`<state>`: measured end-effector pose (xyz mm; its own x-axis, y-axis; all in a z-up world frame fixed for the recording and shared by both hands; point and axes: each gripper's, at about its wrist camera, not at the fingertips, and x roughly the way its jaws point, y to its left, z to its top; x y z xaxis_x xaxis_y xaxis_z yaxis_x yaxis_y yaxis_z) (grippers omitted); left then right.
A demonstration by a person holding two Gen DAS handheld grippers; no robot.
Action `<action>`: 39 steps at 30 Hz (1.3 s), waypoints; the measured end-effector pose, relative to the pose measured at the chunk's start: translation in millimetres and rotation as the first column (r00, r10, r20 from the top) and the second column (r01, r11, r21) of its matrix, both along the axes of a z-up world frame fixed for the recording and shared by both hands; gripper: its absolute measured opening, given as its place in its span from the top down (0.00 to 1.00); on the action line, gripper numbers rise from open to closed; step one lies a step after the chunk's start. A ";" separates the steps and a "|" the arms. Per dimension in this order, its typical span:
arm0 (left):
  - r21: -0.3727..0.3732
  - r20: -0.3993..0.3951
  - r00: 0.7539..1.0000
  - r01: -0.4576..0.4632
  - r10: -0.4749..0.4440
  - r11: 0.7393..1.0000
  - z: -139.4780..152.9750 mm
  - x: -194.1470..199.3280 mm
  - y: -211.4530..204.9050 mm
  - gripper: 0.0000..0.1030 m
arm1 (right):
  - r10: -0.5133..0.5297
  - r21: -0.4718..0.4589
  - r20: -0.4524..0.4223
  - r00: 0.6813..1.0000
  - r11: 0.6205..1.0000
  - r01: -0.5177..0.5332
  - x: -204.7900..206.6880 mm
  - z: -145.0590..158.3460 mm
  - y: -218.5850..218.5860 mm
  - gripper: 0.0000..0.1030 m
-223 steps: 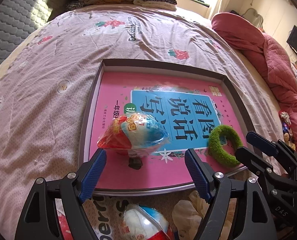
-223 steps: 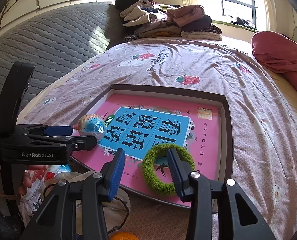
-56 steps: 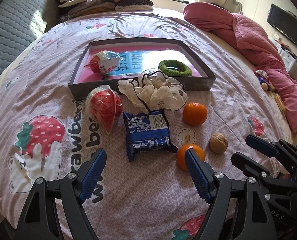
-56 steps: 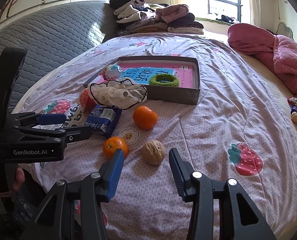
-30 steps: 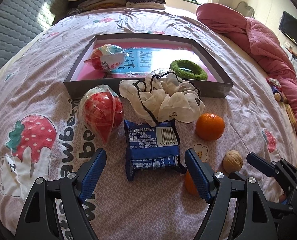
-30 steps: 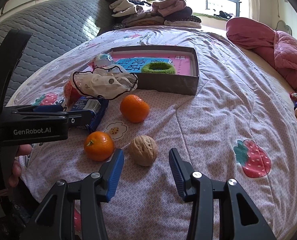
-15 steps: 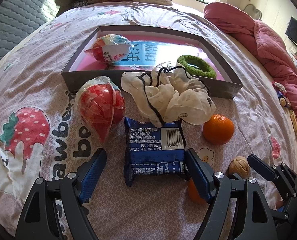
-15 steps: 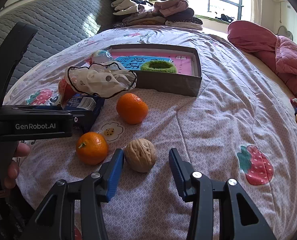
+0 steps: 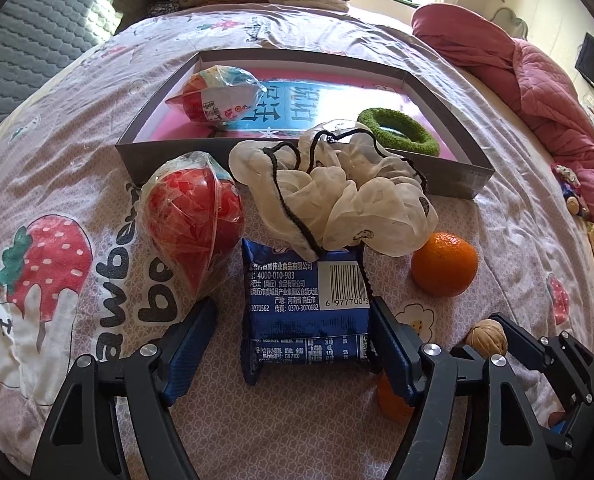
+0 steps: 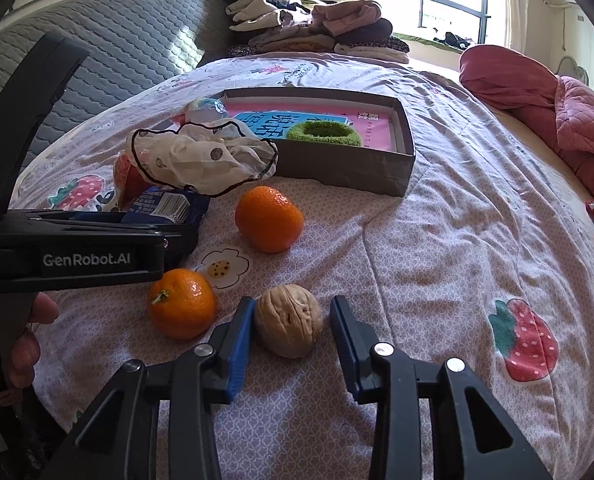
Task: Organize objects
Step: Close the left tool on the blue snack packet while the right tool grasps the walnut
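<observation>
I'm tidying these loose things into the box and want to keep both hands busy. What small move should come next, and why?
Probably shut the right gripper on the walnut: it already sits between the open fingers, the left pad nearly touching. The left gripper likewise straddles the blue snack packet, so it could close too. Both would then go into the grey box.

Blue snack packet (image 9: 303, 308) lies flat, barcode up, on the bedspread. Wrinkled tan walnut (image 10: 288, 331) sits near two oranges (image 10: 181, 303). Grey box (image 9: 445, 178) holds a green ring (image 9: 397, 136).
</observation>
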<state>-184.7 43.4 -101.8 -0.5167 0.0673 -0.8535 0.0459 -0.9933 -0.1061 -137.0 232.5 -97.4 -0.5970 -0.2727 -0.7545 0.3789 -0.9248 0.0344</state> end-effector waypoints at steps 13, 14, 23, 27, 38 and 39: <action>0.024 -0.011 1.000 0.023 -0.023 0.999 2.0 4.6 0.7 0.46 | 0.008 -0.016 -0.021 1.000 1.000 -0.008 1.2 -1.1 0.6 0.67; 0.027 -0.011 1.000 0.023 -0.023 0.999 2.5 6.0 -0.1 0.46 | 0.007 -0.022 -0.020 1.000 1.000 -0.007 1.3 -0.9 1.5 0.67; 0.020 -0.009 0.999 0.037 -0.037 0.999 6.7 22.5 -5.2 0.46 | 0.009 -0.052 -0.015 1.000 0.999 -0.010 4.3 -0.9 5.7 0.67; 0.008 -0.011 0.999 0.037 -0.037 0.999 9.2 29.3 -8.9 0.46 | 0.014 -0.061 -0.018 1.000 0.998 -0.015 6.2 0.8 6.1 0.67; -0.009 -0.038 0.998 0.040 -0.041 0.999 22.1 49.3 -18.7 0.46 | 0.017 -0.092 -0.037 0.999 0.996 -0.021 13.0 8.7 8.5 0.67; -0.008 -0.043 0.998 0.041 -0.041 0.999 24.0 51.4 -19.5 0.46 | 0.018 -0.095 -0.038 0.999 0.995 -0.022 13.5 9.6 8.4 0.67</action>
<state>-133.4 23.9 -77.8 -0.5501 0.0833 -0.8309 0.0006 -0.9950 -0.1001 -123.5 241.0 -87.7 -0.6181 -0.3546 -0.7015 0.3997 -0.9103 0.1079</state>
